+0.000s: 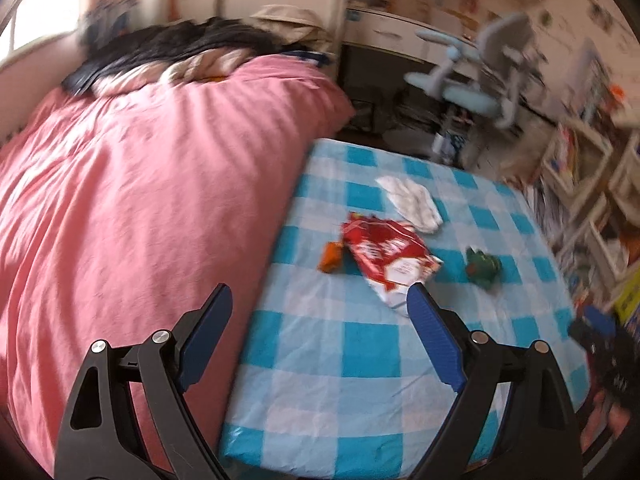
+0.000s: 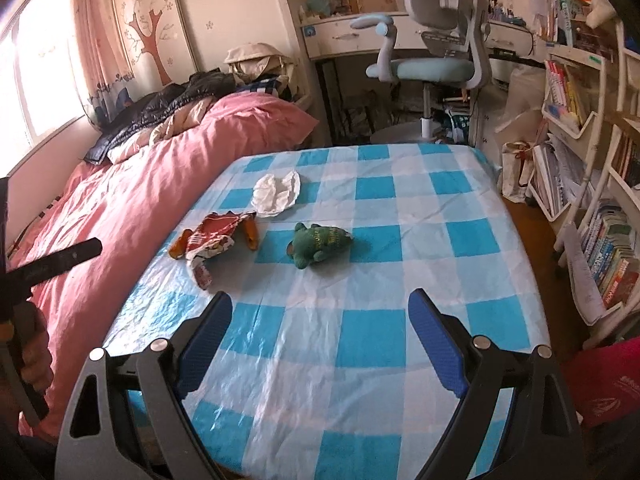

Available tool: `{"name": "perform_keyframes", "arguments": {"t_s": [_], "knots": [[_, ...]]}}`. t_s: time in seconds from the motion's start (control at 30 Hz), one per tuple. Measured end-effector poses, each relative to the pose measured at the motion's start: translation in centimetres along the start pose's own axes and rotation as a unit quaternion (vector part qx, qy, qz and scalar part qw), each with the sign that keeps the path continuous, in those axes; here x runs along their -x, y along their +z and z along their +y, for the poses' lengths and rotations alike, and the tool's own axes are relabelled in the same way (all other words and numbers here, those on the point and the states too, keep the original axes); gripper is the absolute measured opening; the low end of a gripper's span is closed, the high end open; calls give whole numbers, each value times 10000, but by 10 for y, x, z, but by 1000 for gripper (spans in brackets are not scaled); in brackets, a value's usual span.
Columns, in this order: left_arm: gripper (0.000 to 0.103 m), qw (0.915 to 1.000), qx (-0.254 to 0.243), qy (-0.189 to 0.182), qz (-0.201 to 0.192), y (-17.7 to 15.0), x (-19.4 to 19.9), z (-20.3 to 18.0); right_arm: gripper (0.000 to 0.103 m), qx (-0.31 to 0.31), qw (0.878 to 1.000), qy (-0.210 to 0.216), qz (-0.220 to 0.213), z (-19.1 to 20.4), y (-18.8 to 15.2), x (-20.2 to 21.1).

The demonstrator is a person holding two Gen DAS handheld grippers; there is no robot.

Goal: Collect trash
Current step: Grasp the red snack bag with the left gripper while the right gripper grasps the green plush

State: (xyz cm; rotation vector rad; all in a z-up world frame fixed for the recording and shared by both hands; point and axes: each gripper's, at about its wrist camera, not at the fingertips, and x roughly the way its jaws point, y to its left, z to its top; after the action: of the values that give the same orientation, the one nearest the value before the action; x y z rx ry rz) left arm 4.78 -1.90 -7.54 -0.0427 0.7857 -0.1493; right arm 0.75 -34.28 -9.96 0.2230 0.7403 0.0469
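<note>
Left gripper (image 1: 320, 300) and right gripper (image 2: 320, 306) held apart, nothing gripped. Wrapper (image 2: 208, 240) and tissue (image 2: 277, 194) observed on checked sheet (image 2: 360, 360) near pink quilt (image 2: 140, 200) edge; green toy (image 2: 318, 243) beside.

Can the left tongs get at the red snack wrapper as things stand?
Probably yes: the left tongs are open and empty, and the red snack wrapper lies flat on the checked sheet just ahead, with nothing between.

Glossy foil wrapper (image 2: 208, 240), crumpled paper tissue (image 2: 277, 194), seemingly plush toy (image 2: 318, 243)
</note>
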Motion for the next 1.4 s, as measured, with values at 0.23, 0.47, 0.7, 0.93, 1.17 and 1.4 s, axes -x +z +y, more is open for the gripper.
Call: {"name": "perform_keyframes", "arguments": {"t_s": [0.23,0.47,0.7,0.93,1.17,1.4], "knots": [[85,9928,-1199,-38,-2,4,-31,-65,86,-229,9996,83,136,-9,12,-30],[85,9796,-1962,437,77,9,-76,-99,86,-556,9978,196,315,-17,23,-69],[67,9650,-2501,785,101,5,-109,-113,86,-691,9957,360,511,-12,28,-106],[12,9756,-2144,362,301,15,-118,-104,81,-613,9956,317,636,-11,31,-127],[7,9963,-676,-531,-16,50,-83,-58,39,15,9978,316,584,4,36,-121],[7,9957,-226,-875,-204,58,-70,-40,28,786,9955,325,414,29,36,-101]]}}
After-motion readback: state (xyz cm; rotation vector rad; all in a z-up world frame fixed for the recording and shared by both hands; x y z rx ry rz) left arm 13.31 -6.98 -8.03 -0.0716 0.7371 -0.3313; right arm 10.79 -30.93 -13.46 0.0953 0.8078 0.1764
